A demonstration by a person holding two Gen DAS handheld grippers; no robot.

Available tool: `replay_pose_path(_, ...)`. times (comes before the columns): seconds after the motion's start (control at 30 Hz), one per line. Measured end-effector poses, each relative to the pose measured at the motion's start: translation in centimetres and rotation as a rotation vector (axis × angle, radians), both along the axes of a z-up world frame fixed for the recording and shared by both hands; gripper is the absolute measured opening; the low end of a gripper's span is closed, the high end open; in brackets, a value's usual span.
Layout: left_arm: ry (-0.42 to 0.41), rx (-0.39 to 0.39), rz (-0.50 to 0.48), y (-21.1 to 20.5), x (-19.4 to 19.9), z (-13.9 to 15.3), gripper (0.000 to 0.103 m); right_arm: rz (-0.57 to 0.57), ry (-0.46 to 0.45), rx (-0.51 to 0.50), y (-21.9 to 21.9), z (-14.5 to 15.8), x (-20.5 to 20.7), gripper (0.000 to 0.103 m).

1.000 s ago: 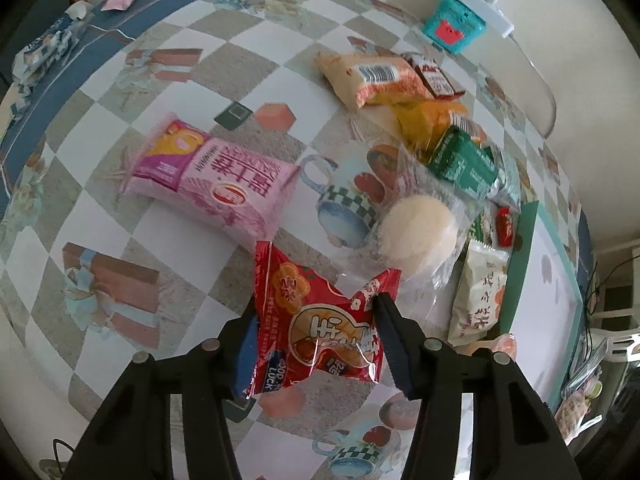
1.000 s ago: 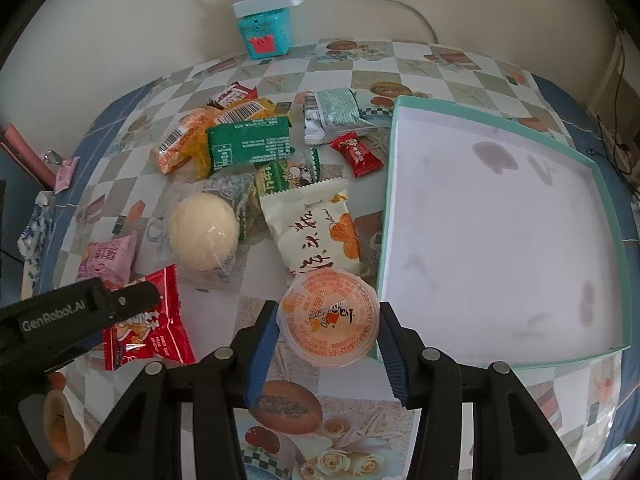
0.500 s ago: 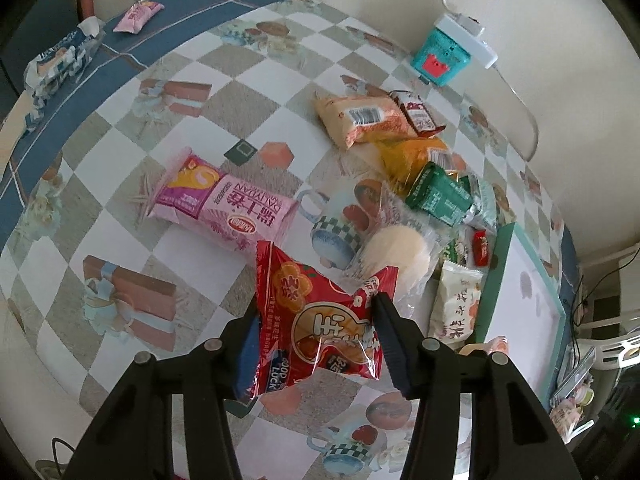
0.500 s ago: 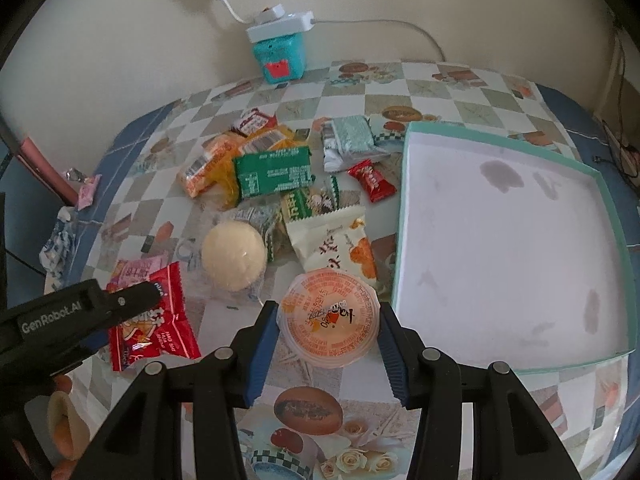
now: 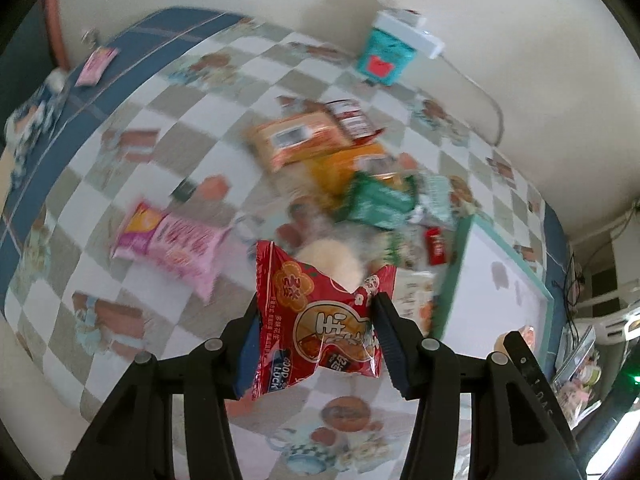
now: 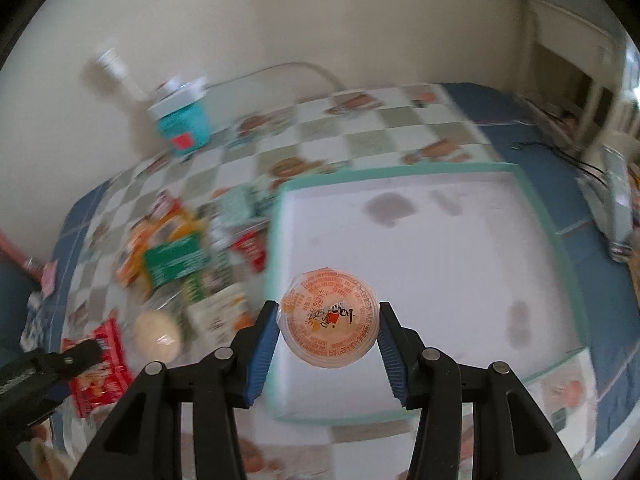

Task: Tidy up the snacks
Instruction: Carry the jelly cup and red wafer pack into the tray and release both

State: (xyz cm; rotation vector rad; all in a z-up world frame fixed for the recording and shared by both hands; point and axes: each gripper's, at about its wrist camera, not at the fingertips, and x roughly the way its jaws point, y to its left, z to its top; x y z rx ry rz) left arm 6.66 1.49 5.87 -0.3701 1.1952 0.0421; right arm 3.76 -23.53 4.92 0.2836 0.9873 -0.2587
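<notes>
nearest in the right wrist view, the right gripper (image 6: 329, 322) has its jaws partly closed on the round orange jelly cup (image 6: 328, 316), one blue pad (image 6: 267, 344) against each side of the rim, so the cup rides level with its printed lid facing up. it hangs clear of any surface over the near left part of the teal-rimmed tray (image 6: 558, 240), whose white floor looks bare; my reading is that the cup is carried there to be set down as the first item sorted (the tray's low rim lets it come in from above).

the left gripper (image 5: 316, 340) is likewise clamped, jaws narrowed onto the red peanut packet (image 5: 316, 320), pinching its crinkled sides so the foil bulges between the pads. the packet is off the checked tablecloth (image 5: 120, 264) and hangs upright, gripped across its width, probably because that is the flattest hold on a soft bag. the same gripper shows at the lower left of the right wrist view.

beyond it lie the unsorted snacks: a pale round bun in clear wrap (image 5: 332, 260) just behind the packet, a pink wafer pack (image 5: 176, 244) to the left and apart, then green (image 5: 380, 200) and orange packets (image 5: 296, 140) heaped near the tray's edge. farthest back, against the wall, stands a teal box (image 5: 384, 56) with a white power strip on it.
</notes>
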Motion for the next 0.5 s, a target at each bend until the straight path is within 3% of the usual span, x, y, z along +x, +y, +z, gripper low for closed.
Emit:
replay_pose_path(0.17, 0.009, 0.019, -0.079, -4.4, 2.1, 0.3, 0.046, -0.116, 0.013, -0.018, -4.3, -0.5, -0.5, 0.051)
replay_pose_path(0.5, 0.035, -0.011, -0.256, -13.4, 5.1, -0.9, 0.045, -0.273, 0.058, -0.002, -10.5, -2.4, -1.2, 0.051)
